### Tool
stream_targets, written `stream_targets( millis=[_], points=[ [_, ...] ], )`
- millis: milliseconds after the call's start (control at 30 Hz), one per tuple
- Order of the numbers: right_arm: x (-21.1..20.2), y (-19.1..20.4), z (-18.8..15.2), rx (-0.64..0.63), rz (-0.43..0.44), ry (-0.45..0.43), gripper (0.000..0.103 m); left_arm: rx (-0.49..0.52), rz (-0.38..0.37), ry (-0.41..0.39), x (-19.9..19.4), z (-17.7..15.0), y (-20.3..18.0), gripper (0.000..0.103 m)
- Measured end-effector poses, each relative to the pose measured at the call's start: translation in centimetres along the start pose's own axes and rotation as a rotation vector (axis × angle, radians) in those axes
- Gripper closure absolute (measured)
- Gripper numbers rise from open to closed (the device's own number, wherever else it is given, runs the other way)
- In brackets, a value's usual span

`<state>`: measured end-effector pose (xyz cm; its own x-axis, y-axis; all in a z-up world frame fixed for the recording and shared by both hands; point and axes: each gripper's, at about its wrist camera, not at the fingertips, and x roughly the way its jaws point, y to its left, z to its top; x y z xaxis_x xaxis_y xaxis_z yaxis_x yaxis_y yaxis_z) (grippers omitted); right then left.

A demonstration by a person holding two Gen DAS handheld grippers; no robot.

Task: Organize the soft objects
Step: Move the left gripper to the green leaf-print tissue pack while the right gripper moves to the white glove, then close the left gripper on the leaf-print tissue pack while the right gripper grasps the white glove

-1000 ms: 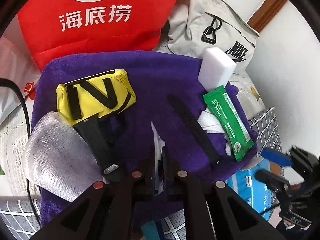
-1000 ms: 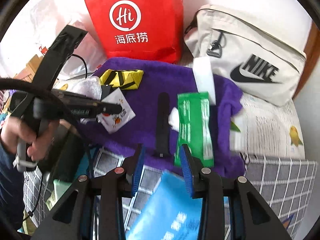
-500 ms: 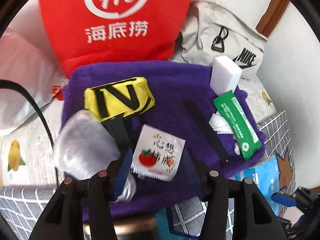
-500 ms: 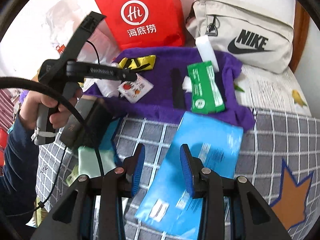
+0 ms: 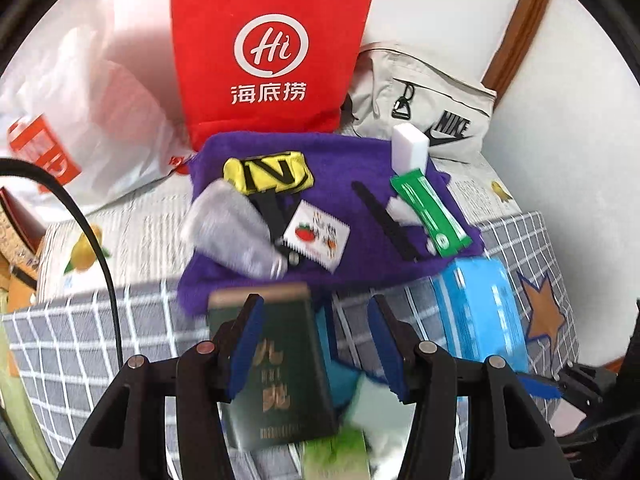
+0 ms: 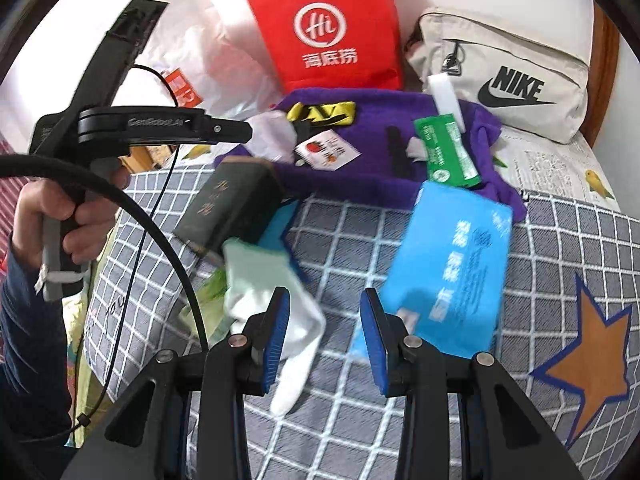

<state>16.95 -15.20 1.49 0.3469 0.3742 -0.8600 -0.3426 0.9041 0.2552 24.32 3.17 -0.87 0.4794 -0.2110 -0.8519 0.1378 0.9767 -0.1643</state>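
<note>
A purple towel (image 5: 352,152) lies spread on the bed. It carries a yellow pouch (image 5: 272,174), a silver mesh pouch (image 5: 228,228), a tomato-print sachet (image 5: 318,236), a black strap (image 5: 384,220), a green packet (image 5: 430,212) and a white sponge block (image 5: 408,148). My left gripper (image 5: 316,344) is open and empty, hanging above a dark green box (image 5: 276,376) in front of the towel. My right gripper (image 6: 324,332) is open over the checked cover. A mint-and-white sock (image 6: 272,288) lies under its left finger, and a blue packet (image 6: 448,260) lies just right of it.
A red bag (image 5: 272,52), a beige Nike bag (image 6: 500,60) and a white plastic bag (image 5: 80,120) stand behind the towel against the wall. A person's hand (image 6: 60,216) holds the left gripper's handle at the left. A star-patterned checked cover (image 6: 560,280) spreads to the right.
The left gripper opened and left the tomato sachet on the purple towel, then drew back and up. The right gripper also pulled back from the towel, and the sock has come into view under it.
</note>
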Motion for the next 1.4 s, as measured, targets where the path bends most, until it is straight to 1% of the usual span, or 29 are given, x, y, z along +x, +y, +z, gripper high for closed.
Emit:
stream_targets(
  millis=[100, 167, 267, 400, 533, 600, 700, 833, 933, 1000, 1067, 1100, 1133, 1167, 1200, 1233, 1300, 1400],
  points=[
    [-0.5, 0.9, -1.0, -0.006, -0.003, 0.008, 0.066, -0.038, -0.018, 0.006, -1.1, -2.2, 0.4, 0.052],
    [-1.0, 1.0, -1.5, -0.015, -0.006, 0.009, 0.066, -0.04, -0.042, 0.001, -2.1, -4.0, 0.4, 0.051],
    [-2.1, 1.0, -2.4, -0.013, -0.04, -0.005, 0.066, -0.047, -0.043, 0.004, -2.6, -6.6, 0.3, 0.051],
    [-3.2, 0.1, -3.8, 0.043, -0.047, -0.024, 0.066, -0.055, -0.047, 0.037, -1.7, -9.4, -0.1, 0.051],
    [-3.4, -0.1, -5.2, 0.051, -0.068, -0.019, 0.066, -0.061, -0.049, 0.081, 0.4, -11.8, -0.4, 0.051],
    [-3.4, -0.2, -5.6, 0.051, -0.075, -0.013, 0.066, -0.063, -0.028, 0.1, 1.5, -12.7, -0.5, 0.051],
    [-3.2, -0.1, -6.6, 0.045, -0.083, -0.008, 0.066, -0.058, -0.034, 0.111, 2.5, -13.6, -1.1, 0.051],
    [-2.8, -0.2, -7.5, 0.055, -0.078, 0.002, 0.066, -0.033, -0.019, 0.109, 3.1, -13.8, -2.1, 0.037],
    [-2.5, -0.4, -8.1, 0.071, -0.076, 0.012, 0.066, -0.04, 0.011, 0.11, 3.6, -13.7, -2.2, 0.037],
    [-2.4, -0.6, -8.4, 0.079, -0.073, 0.015, 0.066, -0.041, 0.005, 0.109, 3.8, -13.7, -2.1, 0.037],
    [-2.2, -0.6, -8.6, 0.082, -0.078, 0.022, 0.066, -0.041, 0.016, 0.096, 4.0, -13.8, -1.9, 0.037],
    [-2.0, -0.7, -8.6, 0.086, -0.081, 0.027, 0.066, -0.041, 0.021, 0.092, 4.0, -13.8, -1.8, 0.04],
    [-1.8, -0.7, -8.6, 0.09, -0.082, 0.034, 0.066, -0.039, 0.026, 0.087, 4.0, -13.9, -1.7, 0.05],
    [-1.6, -0.7, -8.7, 0.093, -0.082, 0.039, 0.066, -0.032, 0.031, 0.085, 4.0, -14.0, -1.6, 0.055],
    [-1.5, -0.7, -8.7, 0.092, -0.082, 0.042, 0.066, -0.03, 0.028, 0.081, 3.8, -14.1, -1.5, 0.057],
    [-1.3, -0.5, -8.7, 0.089, -0.081, 0.045, 0.066, -0.032, 0.017, 0.076, 3.6, -14.2, -1.3, 0.062],
    [-1.0, -0.2, -8.7, 0.082, -0.08, 0.052, 0.066, -0.035, 0.001, 0.069, 2.9, -14.4, -0.9, 0.063],
    [-0.6, 0.7, -8.6, 0.064, -0.073, 0.056, 0.066, -0.039, -0.001, 0.052, 1.6, -14.5, -0.3, 0.064]
  ],
)
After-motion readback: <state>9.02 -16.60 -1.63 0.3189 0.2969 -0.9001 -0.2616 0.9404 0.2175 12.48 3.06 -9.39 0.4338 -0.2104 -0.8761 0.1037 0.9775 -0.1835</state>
